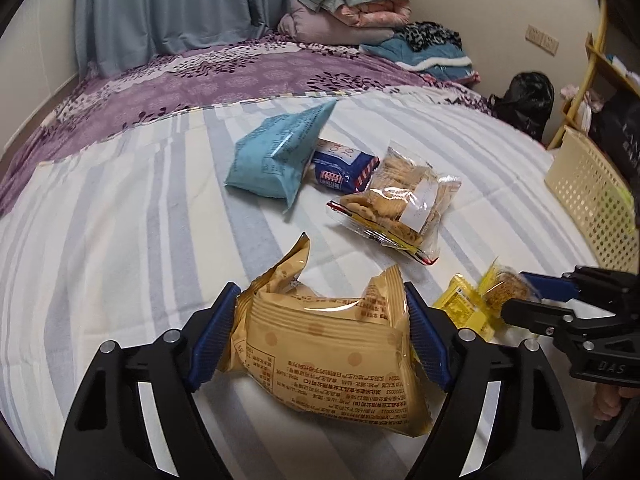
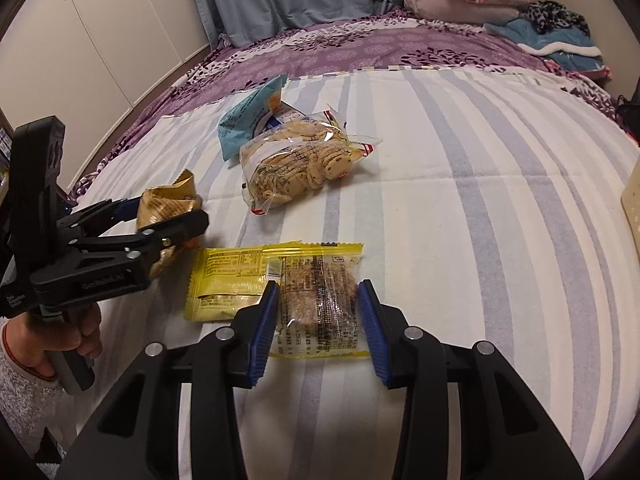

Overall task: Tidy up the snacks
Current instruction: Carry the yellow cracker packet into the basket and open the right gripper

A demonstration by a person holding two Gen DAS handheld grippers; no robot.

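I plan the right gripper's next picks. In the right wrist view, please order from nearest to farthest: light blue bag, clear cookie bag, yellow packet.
1. Yellow packet, between the right gripper fingers.
2. Clear cookie bag, ahead, slightly left.
3. Light blue bag, behind it, farther left.

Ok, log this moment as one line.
left gripper: shut on tan snack bag | right gripper: jaws straddle yellow snack packet, not clamped | basket: at right
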